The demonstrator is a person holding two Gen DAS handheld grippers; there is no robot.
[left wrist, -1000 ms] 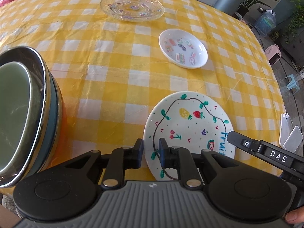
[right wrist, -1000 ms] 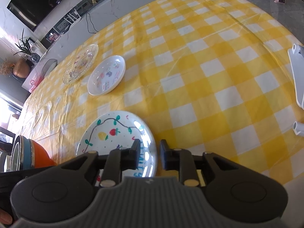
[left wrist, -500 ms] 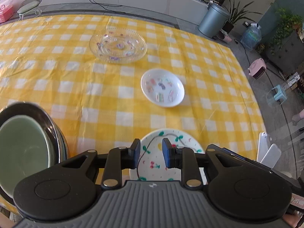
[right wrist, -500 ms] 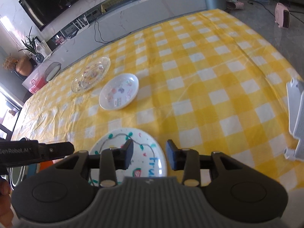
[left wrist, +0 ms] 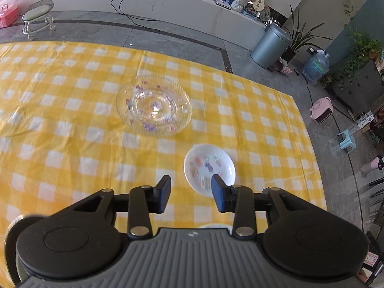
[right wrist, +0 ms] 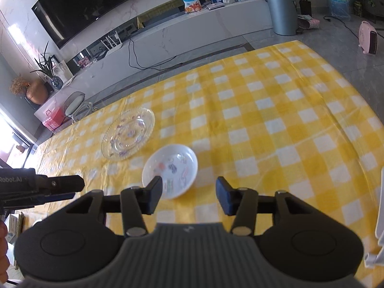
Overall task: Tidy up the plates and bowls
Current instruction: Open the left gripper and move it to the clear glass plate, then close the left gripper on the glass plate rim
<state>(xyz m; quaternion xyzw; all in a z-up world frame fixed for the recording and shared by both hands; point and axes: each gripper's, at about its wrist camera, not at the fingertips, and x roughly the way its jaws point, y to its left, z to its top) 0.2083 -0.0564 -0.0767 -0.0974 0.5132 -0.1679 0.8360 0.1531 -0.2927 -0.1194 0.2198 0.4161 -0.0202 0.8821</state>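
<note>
Two grippers are hovering above the table [left wrist: 72,144], which is wearing a yellow-and-white checked cloth, and neither is holding anything. The left gripper [left wrist: 191,195] is standing with its jaws spread wide apart, nothing between the blue pads but cloth and the near left rim of the small white dish [left wrist: 209,166]. That dish, printed with little coloured pictures, is lying flat on the cloth just beyond the fingertips, slightly to the right of centre in the left wrist view. Farther off and to the left, well apart from it, the clear glass plate [left wrist: 153,105] with purple and pink spots is resting flat on the table. At the very near edge of this view, a thin white rim [left wrist: 213,226] is peeking out above the gripper body; too little is showing to say what it belongs to. The right gripper [right wrist: 188,195] is likewise gaping wide and empty, with the small white dish [right wrist: 170,169] sitting just past its left fingertip and the glass plate [right wrist: 128,133] lying beyond that, far and to the left. In the right wrist view, the left gripper [right wrist: 60,187] is reaching in from the left edge, level with the dish but not touching it. A white plastic object [right wrist: 380,216] is showing at the right edge of the table. Beyond the far table edge, a grey bin [right wrist: 280,10] is standing on the floor.
</note>
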